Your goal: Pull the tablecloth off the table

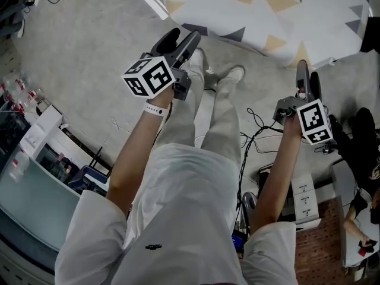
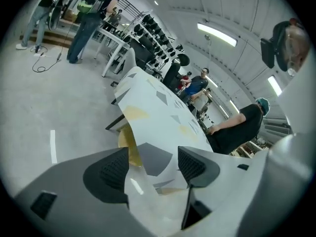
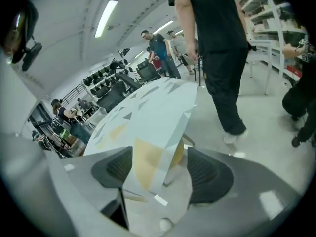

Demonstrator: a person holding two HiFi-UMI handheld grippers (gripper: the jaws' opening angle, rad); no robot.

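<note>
The tablecloth (image 1: 279,10) is white with grey and yellow triangles and covers a table at the top of the head view, its edge hanging down on my side. My left gripper (image 1: 186,38) points at the cloth's near left corner with its jaws wide apart and nothing between the pads. In the left gripper view the hanging corner of the tablecloth (image 2: 148,127) shows beyond the gap of the left gripper (image 2: 153,164). My right gripper (image 1: 309,75) is also open and empty, just short of the near right corner. The right gripper view frames that corner of the tablecloth (image 3: 153,127) between the open jaws of the right gripper (image 3: 158,168).
Black cables (image 1: 255,136) and white boxes (image 1: 306,198) lie on the floor by my right leg. A shelf unit (image 1: 35,159) stands at left. A person in black (image 3: 217,38) stands close to the table's right side; others (image 2: 237,127) are around its far end.
</note>
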